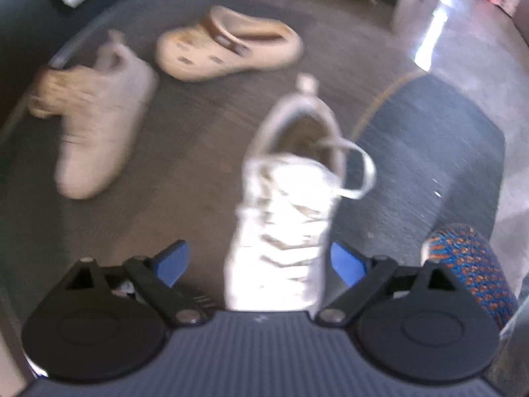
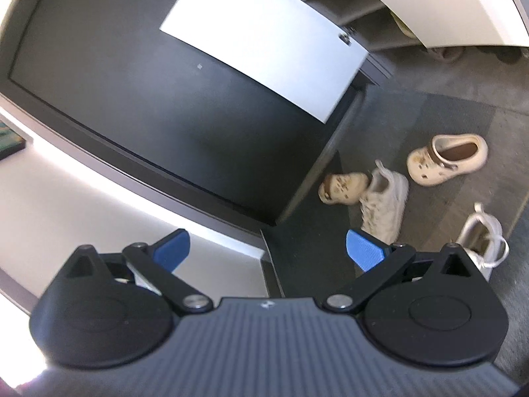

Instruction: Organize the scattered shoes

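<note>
On the grey carpet (image 1: 198,152), near its mat-side edge, the white laced canvas sneaker (image 1: 284,211) sits between the spread left gripper (image 1: 258,261); light and soft, best pinched across the laced midfoot. The right gripper (image 2: 267,248) hangs spread, empty.

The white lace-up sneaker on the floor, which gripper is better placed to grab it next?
Left. The white sneaker lies between the open left gripper's fingers, toe toward it. The right gripper, also open, faces a dark cabinet, with the sneaker off to its side.

Left gripper (image 1: 259,261) and right gripper (image 2: 267,251) both spread wide.
</note>
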